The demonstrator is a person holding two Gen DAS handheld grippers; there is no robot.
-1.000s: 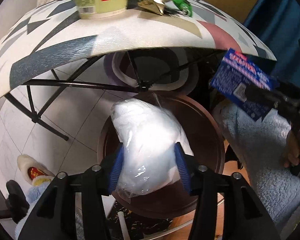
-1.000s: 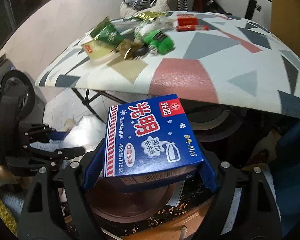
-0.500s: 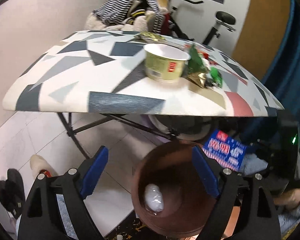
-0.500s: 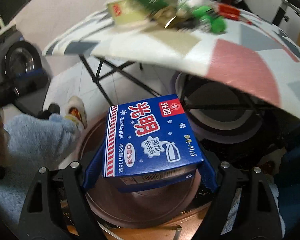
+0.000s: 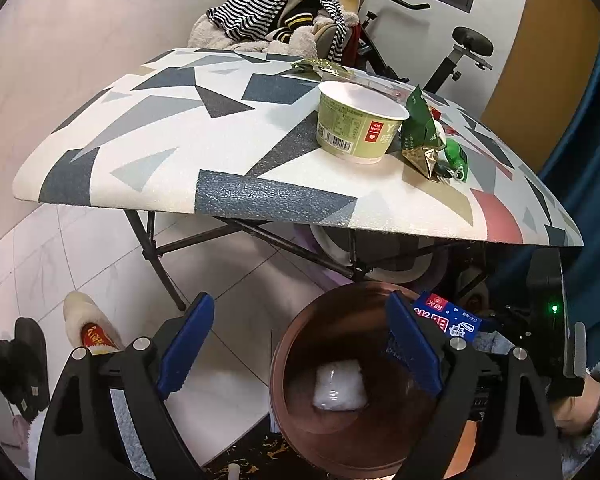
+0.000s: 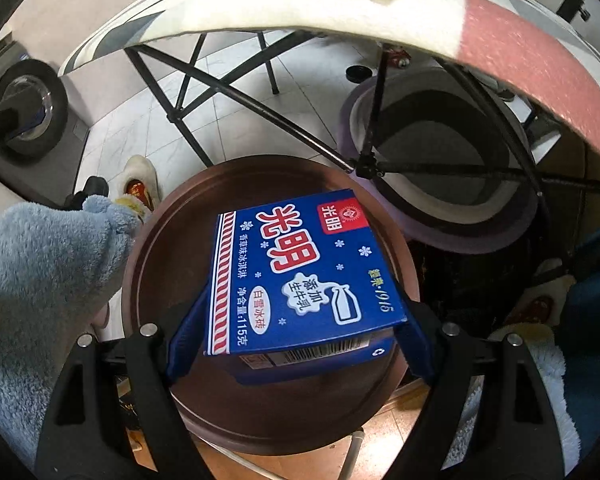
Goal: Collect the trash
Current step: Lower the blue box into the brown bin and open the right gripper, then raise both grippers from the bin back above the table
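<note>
Two hand-held grippers hang over a round brown bin [image 5: 300, 364] on the tiled floor beside a folding table. The left hand-held gripper [image 5: 300, 344] has just been opening and now stands wide and empty, its blue pads [image 5: 186, 344] well apart; a white plastic bag [image 5: 340, 386] lies at the bottom of the bin beneath it. The right hand-held gripper [image 6: 296, 340] is clamped on a blue ice cream box [image 6: 300, 268] with white and red Chinese lettering, held directly above the bin's [image 6: 168, 240] open mouth. That box [image 5: 448, 320] also shows at the bin's far right rim in the left wrist view. A fluffy light-blue sleeve [image 6: 40, 280] reaches in at left. On the patterned tabletop [image 5: 204, 128] remain a green instant-noodle cup [image 5: 356, 124], a green snack wrapper [image 5: 418, 128] and a small green bottle [image 5: 456, 156], clustered toward the right. A slipper [image 5: 90, 328] rests on the floor at near left.
</note>
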